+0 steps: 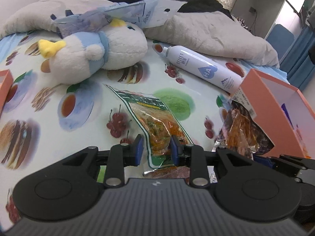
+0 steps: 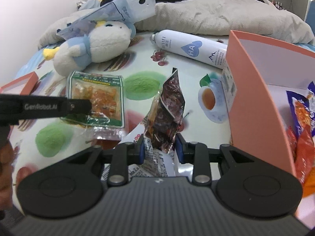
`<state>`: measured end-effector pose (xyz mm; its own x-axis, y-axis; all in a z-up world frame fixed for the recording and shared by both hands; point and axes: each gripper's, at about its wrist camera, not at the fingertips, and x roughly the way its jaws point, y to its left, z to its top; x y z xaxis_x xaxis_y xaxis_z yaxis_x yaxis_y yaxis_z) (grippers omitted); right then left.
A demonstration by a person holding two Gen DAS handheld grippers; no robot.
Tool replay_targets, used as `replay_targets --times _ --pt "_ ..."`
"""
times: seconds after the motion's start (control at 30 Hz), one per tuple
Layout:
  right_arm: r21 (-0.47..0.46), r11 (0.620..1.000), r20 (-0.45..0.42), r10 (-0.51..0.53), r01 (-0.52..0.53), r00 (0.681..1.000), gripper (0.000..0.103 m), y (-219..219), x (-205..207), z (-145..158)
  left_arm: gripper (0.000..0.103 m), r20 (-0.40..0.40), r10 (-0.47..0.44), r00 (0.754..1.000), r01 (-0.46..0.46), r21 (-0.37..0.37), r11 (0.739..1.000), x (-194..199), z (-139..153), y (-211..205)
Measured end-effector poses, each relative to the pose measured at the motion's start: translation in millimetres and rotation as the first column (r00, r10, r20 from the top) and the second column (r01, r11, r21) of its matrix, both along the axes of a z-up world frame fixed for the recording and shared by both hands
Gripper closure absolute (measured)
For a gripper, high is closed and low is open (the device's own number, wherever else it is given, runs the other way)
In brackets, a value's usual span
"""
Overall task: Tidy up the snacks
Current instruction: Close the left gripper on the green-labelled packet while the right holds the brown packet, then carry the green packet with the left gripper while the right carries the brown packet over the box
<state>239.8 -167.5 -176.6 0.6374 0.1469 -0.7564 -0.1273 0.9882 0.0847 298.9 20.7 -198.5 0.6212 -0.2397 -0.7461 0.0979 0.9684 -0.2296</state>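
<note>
Left of the open salmon-pink cardboard box (image 2: pixel 254 90), we pinch a green-edged clear snack packet (image 1: pixel 155 122) in the left gripper (image 1: pixel 157 149) and a dark foil snack bag (image 2: pixel 167 114) in the right gripper (image 2: pixel 159 147). Both hang above the bedsheet; we should clear the box wall before releasing. Only the right view shows packets already inside.

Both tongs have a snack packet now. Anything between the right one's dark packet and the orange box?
Nothing visible. The right tongs grip the dark foil packet, and the orange box stands open just to its right. Only the box's near wall lies between, so the packet must go over it. The white spray bottle lies behind.
</note>
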Motion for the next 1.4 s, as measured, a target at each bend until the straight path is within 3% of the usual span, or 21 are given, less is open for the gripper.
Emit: replay_targets --times 0.37,0.67,1.4 --pt "-0.011 1.0 -0.044 0.0 -0.001 0.999 0.069 -3.0 -56.4 27.5 0.07 0.011 -0.016 1.0 0.016 -0.014 1.0 -69.6 37.1 -2.9" --pt "-0.029 0.999 0.014 -0.029 0.029 0.999 0.07 -18.8 -80.9 65.7 0.07 0.055 -0.02 0.998 0.021 -0.012 1.0 -100.0 70.7 0.3" --pt "0.0 0.992 0.229 -0.122 0.125 0.966 0.069 -93.8 -90.2 168.1 0.07 0.252 -0.178 0.951 0.194 -0.038 0.98 -91.1 189.5 -93.7"
